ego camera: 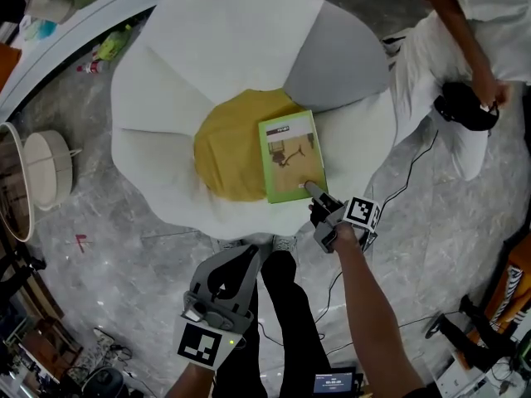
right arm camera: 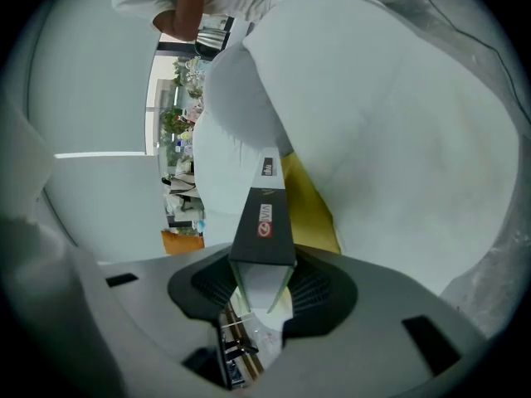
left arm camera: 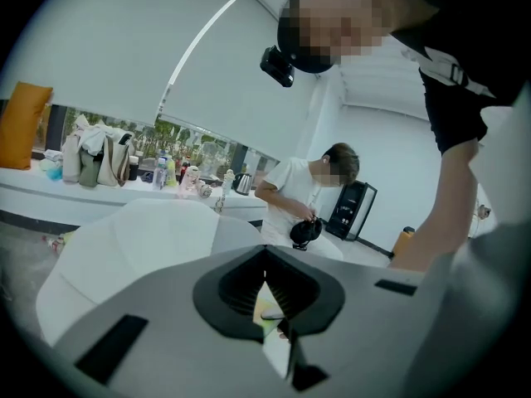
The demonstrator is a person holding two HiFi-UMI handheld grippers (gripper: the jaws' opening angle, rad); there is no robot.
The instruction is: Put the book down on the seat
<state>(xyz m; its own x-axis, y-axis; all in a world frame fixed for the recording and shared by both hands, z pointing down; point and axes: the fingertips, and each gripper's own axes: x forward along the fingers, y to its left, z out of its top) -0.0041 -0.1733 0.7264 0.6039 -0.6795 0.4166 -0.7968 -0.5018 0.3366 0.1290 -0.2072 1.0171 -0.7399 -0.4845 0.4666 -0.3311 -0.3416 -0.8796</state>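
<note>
Green-covered, the thin rectangular book (ego camera: 290, 157) lies flat just ahead of our right tongs (ego camera: 318, 192), which we clamp on its near corner; beyond them it spreads over the yellow fabric centre (ego camera: 228, 152) and one petal of the white flower-shaped padded seat (ego camera: 216, 48). Our left tongs (ego camera: 246, 255) hang clenched on nothing, well behind the right tongs, apart from the book.
</note>
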